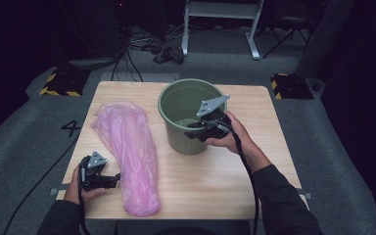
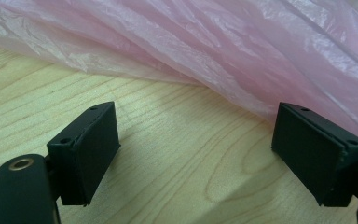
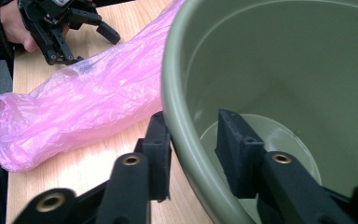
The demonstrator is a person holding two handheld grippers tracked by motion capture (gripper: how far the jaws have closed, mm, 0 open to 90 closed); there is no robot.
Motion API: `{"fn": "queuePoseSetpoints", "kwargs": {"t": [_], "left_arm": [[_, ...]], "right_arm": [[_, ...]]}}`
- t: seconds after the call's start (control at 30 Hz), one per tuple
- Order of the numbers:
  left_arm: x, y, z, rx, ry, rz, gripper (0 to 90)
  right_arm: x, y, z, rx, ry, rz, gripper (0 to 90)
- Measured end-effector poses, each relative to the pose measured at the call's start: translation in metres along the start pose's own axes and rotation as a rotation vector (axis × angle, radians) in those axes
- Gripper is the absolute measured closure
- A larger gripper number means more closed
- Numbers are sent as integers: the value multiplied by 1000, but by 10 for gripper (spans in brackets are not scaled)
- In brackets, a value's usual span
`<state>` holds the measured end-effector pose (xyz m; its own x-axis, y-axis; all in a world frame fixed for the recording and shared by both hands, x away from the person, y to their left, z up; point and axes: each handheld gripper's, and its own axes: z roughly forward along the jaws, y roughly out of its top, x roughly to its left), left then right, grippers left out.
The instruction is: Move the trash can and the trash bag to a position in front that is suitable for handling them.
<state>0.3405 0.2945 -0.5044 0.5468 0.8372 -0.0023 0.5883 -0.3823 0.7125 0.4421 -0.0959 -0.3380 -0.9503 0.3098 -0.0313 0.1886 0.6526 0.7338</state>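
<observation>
Right gripper (image 3: pixel 193 149) jaws straddling green bucket (image 1: pixel 176 105) rim at four o'clock, small gap remaining, left gripper (image 2: pixel 196 149) wide open, empty, beside pink plastic bag (image 1: pixel 127 147)

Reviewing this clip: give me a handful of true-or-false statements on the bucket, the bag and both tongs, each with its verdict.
1. The right tongs straddle the rim of the round green plastic bucket, one jaw outside and one inside. True.
2. The crumpled pink plastic bag is stuffed inside the bucket. False: it lies flat on the light wooden table, left of the bucket.
3. The left tongs are clamped on the bag. False: their jaws stand wide apart over bare wood, the bag's edge just beyond them.
4. The bucket stands upright. True.
5. The bucket is full of water. False: its bare bottom shows.
</observation>
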Motion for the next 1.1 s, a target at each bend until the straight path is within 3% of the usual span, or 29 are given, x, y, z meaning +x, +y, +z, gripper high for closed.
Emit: {"fn": "queuePoseSetpoints", "kwargs": {"t": [0.33,0.77,1.0,1.1], "left_arm": [[0,0,0,0,0,0,145],[-2,1,1,3,0,-1,144],[-2,1,1,3,1,-2,145],[-3,1,1,2,3,-3,145]], "right_arm": [[3,0,-7,52,10,4,730],[23,-14,-27,81,15,-2,738],[37,-20,-35,67,-4,-22,737],[40,-23,-41,34,-17,-18,678]]}}
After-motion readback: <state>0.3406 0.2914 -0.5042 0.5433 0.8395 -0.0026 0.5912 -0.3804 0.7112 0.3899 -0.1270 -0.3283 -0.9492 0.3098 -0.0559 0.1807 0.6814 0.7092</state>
